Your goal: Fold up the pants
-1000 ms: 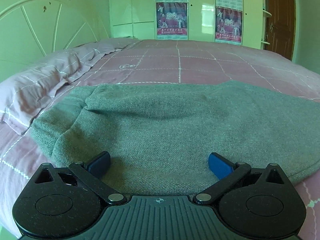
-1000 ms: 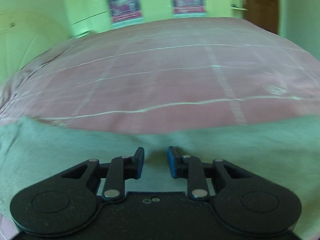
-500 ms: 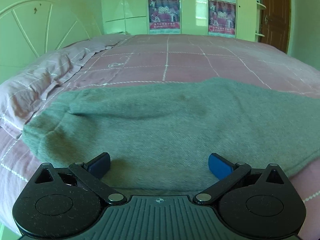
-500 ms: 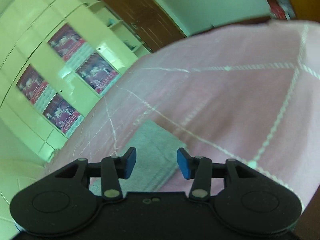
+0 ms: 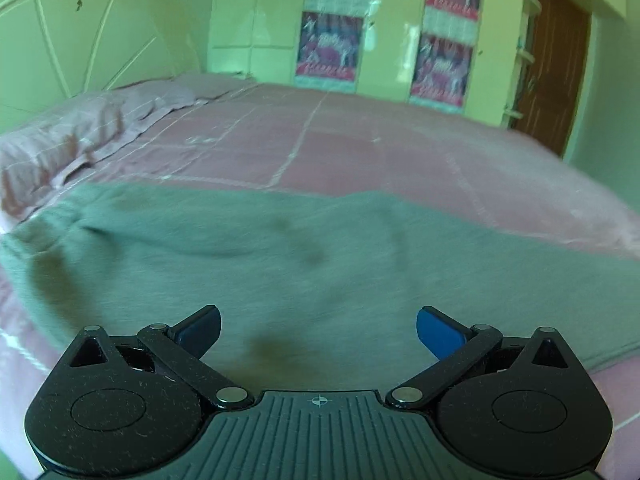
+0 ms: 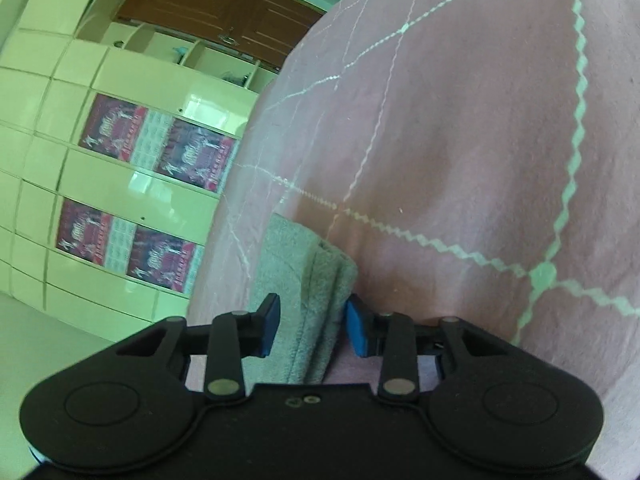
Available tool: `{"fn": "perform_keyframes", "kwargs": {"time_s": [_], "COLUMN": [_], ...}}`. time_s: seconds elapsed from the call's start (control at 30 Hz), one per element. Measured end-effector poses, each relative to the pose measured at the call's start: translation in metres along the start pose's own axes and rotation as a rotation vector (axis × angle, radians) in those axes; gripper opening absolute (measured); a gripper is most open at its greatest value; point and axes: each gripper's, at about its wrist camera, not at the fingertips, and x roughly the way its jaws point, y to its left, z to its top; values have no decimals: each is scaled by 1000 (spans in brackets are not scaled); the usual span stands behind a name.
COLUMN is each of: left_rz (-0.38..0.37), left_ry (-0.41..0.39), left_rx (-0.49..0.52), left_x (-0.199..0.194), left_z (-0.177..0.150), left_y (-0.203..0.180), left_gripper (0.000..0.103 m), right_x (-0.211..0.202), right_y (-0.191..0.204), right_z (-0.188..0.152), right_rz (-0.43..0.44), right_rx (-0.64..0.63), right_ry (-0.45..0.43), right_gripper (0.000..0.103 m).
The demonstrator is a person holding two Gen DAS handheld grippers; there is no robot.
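Grey-green pants (image 5: 248, 256) lie flat across the pink bedspread (image 5: 360, 148). My left gripper (image 5: 318, 330) is wide open just above their near edge and holds nothing. In the right wrist view, rolled onto its side, the folded leg end of the pants (image 6: 304, 288) lies between the blue pads of my right gripper (image 6: 310, 328). Its jaws stand apart on either side of the layered edge. I see a gap between the left pad and the cloth.
A pink pillow (image 5: 68, 136) lies at the far left by the pale headboard (image 5: 80, 44). Pale wardrobe doors with posters (image 5: 332, 36) stand behind the bed. A brown door (image 5: 556, 76) is at the far right.
My right gripper has swung to the right, rolled sideways and opened wider, now straddling the leg end. My left gripper has risen slightly and stays open.
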Motion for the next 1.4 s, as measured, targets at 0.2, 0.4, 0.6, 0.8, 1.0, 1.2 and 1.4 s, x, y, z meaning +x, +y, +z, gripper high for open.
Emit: {"fn": "perform_keyframes", "kwargs": {"time_s": [0.2, 0.4, 0.6, 0.8, 1.0, 1.2, 1.4], "left_rz": [-64, -181, -159, -160, -139, -147, -154], "left_ry": [108, 97, 120, 111, 108, 109, 101], "left_rx": [94, 202, 230, 211, 208, 210, 215], "left_x": [29, 22, 26, 21, 28, 29, 29], "left_z": [-24, -28, -41, -45, -44, -44, -45], "left_y": [-130, -240, -262, -261, -268, -267, -266], "left_gripper": [103, 103, 103, 103, 103, 103, 103], "right_x": [-11, -30, -23, -11, 3, -12, -27], "right_y": [7, -1, -8, -5, 6, -1, -5], "right_z": [-7, -6, 1, 1, -3, -1, 1], "right_rz": [-28, 19, 34, 24, -31, 6, -16], "right_rx": [-96, -67, -56, -100, -191, -132, -96], "right_ry": [-2, -116, -78, -16, 45, 25, -36], "right_gripper": [30, 33, 28, 28, 23, 20, 14]}}
